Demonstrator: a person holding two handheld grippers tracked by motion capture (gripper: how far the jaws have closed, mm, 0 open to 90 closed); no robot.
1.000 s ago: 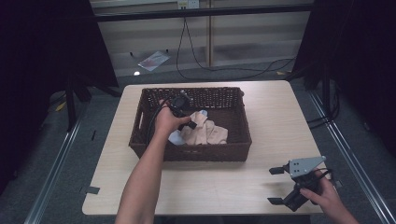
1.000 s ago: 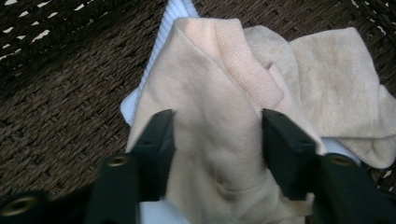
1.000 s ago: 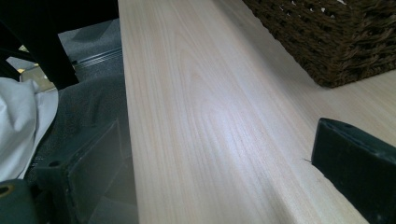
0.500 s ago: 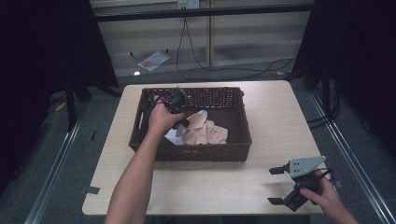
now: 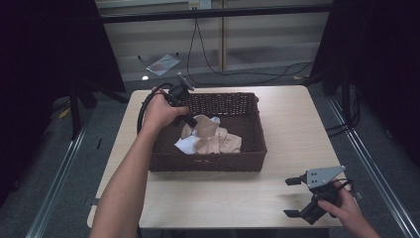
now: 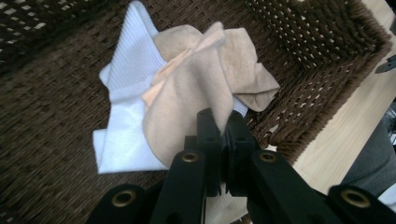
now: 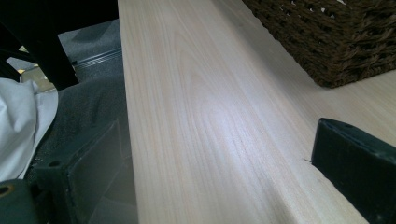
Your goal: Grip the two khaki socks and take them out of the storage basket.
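A beige cloth (image 6: 201,88) lies crumpled in the wicker basket (image 5: 250,148), resting partly on a white ribbed cloth (image 6: 126,102) whose edges spread out beneath it toward the basket's left half. In the high view I see both cloths bunched together near the middle of the basket floor, the beige cloth (image 5: 213,136) uppermost and the white cloth (image 5: 187,145) showing at its lower left.

My left gripper (image 6: 223,128) is inside the basket, above the pile. In the left gripper view its two black jaws stand pressed together with a fold of the beige cloth pinched between them; the fabric rises from the jaw tips and drapes back over the pile. In the high view my left hand (image 5: 161,111) holds this gripper (image 5: 190,120) over the basket's left rear corner, with its cable looping out over the rim.

The basket is dark brown, rectangular and open-topped, and it sits on the middle of a pale wooden table (image 5: 292,119).

My right gripper (image 5: 292,197) rests well apart from the basket, at the table's near right corner, held by my right hand (image 5: 344,206). Its jaws stand wide apart with nothing between them; the grey plate sits on top. In the right gripper view one jaw lies against the table's surface (image 7: 196,116) and the other hangs past the table edge, with the basket's corner (image 7: 336,42) beyond.
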